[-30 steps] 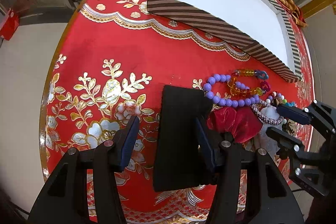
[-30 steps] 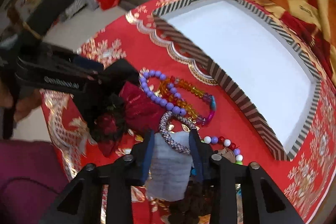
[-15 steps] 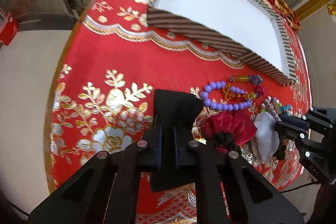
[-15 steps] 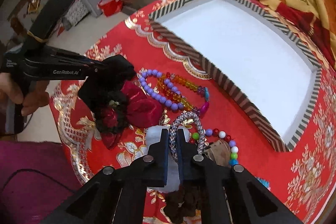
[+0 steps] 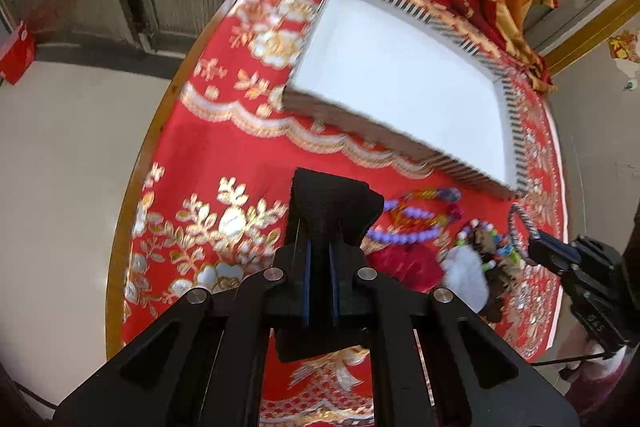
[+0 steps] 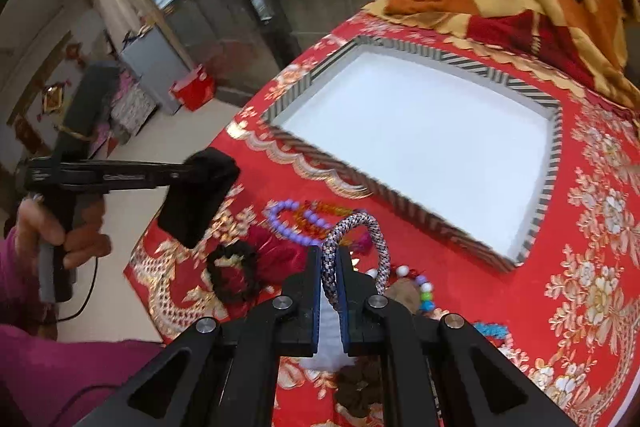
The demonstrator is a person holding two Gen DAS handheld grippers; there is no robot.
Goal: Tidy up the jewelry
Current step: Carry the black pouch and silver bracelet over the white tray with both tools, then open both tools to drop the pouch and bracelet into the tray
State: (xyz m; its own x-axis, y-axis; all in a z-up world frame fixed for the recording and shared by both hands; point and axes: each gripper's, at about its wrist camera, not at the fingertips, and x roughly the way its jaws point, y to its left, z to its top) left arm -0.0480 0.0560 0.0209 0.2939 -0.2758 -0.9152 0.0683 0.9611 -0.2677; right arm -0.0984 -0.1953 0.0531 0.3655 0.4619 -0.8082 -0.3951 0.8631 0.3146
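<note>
Jewelry-sorting scene, with places given relative to the striped box (image 6: pixel 412 143). The red gold-flowered desk (image 5: pixel 224 155) carries the box, whose white interior shows nothing inside; judged from this, no piece has yet been put away. Near the box's front wall lies the unsorted heap: a red fabric scrunchie (image 6: pixel 276 255), a white fluffy piece (image 5: pixel 466 277), a purple bead bracelet (image 6: pixel 288 217) crossing an amber bead strand (image 6: pixel 324 209), and a small multicoloured bead string (image 6: pixel 420 283).

Left gripper (image 5: pixel 319 275), further from the box than the heap: fingers clamped on a black velvet pouch (image 5: pixel 330 205), which hangs clear of the desk. Right gripper (image 6: pixel 330 291), just in front of the heap: fingers pinched on a grey braided bracelet (image 6: pixel 360 231), its loop standing up above the tips.

Progress, as a judgement: two pieces are in hand and neither is over the box; carrying them in, then clearing the heap, remains.
</note>
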